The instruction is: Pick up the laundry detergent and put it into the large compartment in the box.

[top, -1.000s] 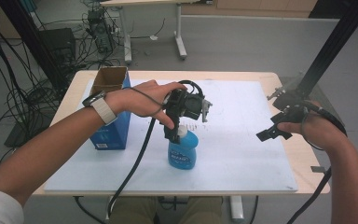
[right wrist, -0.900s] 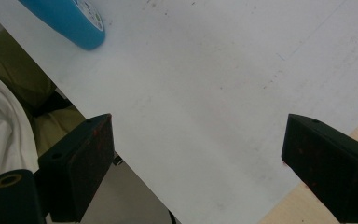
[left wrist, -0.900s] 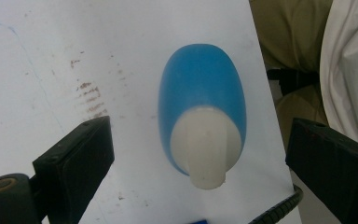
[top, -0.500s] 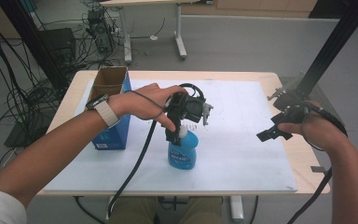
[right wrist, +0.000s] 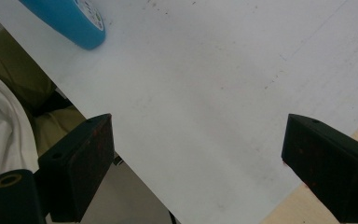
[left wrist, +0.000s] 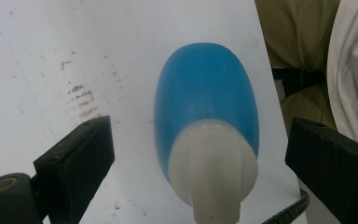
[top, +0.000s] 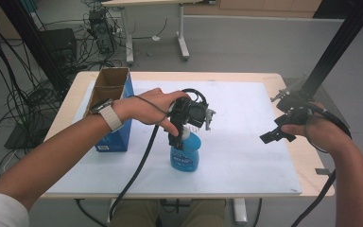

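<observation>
A blue bottle (top: 185, 156) with a white neck stands upright on the white sheet (top: 236, 156) near the table's front middle. My left gripper (top: 178, 137) hovers straight above it, pointing down. In the left gripper view the bottle (left wrist: 207, 107) lies between the two wide-apart jaws, its white neck (left wrist: 214, 172) closest to the camera, and neither jaw touches it. My right gripper (top: 276, 132) hangs open over the sheet's right side, holding nothing. The right gripper view catches the bottle's base (right wrist: 70, 18) at the top left.
An open blue cardboard box (top: 111, 111) stands at the table's left, beside the left forearm. A black slanted pole (top: 331, 47) rises behind the right hand. The table's bare wooden edge (top: 312, 165) runs along the right. Cables and desks cover the floor beyond.
The left gripper has shifted slightly over the bottle. The right gripper has stayed in place.
</observation>
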### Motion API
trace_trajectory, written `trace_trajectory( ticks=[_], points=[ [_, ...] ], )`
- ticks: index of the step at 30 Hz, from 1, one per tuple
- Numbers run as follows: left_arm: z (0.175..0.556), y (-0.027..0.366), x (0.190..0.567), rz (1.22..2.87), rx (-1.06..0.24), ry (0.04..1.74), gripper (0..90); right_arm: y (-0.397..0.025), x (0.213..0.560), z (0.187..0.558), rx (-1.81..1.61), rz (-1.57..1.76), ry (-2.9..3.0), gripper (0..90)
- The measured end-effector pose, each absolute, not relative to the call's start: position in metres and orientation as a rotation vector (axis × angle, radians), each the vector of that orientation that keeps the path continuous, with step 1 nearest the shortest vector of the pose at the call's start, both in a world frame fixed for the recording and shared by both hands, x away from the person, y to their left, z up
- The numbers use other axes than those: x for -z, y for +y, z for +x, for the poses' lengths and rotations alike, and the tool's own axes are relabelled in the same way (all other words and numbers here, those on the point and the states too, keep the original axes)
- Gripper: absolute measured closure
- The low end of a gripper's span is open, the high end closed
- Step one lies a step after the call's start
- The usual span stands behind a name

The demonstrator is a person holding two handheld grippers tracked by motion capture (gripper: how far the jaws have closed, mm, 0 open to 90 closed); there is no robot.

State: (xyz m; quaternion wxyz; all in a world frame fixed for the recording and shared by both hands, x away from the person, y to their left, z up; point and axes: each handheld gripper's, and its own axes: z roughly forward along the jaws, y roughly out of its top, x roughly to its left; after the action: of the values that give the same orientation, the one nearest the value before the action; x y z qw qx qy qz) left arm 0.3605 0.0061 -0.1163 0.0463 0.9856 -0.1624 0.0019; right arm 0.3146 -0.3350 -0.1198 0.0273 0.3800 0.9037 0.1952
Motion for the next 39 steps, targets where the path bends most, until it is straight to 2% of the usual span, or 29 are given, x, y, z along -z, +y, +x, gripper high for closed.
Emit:
trace_trajectory(
  ticks=[39],
  points=[
    [0.3609, 0.0123, 0.1213, 3.003, -0.011, -0.477, 9.0, -0.3338, 0.1192, 0.3153, -0.602, 1.168, 2.791, 9.3]
  ],
)
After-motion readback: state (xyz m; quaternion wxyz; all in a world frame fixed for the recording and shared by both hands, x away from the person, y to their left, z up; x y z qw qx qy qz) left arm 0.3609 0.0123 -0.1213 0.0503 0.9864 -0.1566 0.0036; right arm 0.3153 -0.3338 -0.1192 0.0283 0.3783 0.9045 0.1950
